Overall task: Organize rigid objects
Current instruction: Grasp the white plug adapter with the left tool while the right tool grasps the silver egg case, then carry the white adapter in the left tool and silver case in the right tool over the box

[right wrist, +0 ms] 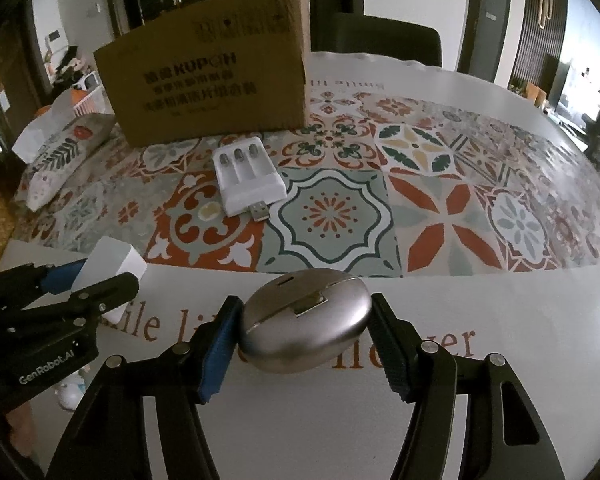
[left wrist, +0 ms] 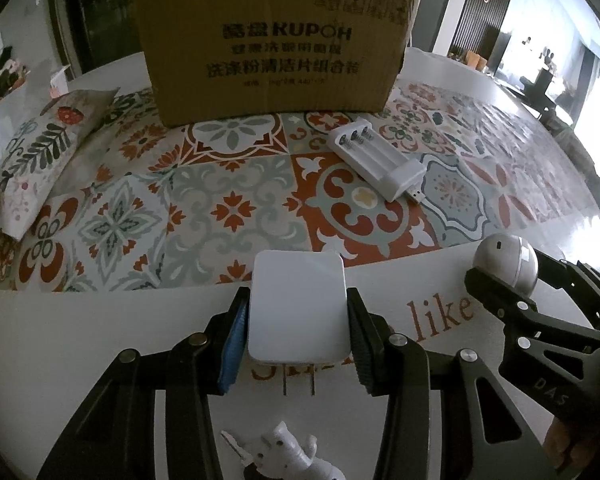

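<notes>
Patterned tablecloth: one cardboard box, one charger.

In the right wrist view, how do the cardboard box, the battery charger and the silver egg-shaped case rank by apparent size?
1. Cardboard box, clearly largest.
2. Silver egg-shaped case.
3. Battery charger.

The case sits nearest the camera, between the right tool's pads, so its lead over the charger may be only nearness.
</notes>
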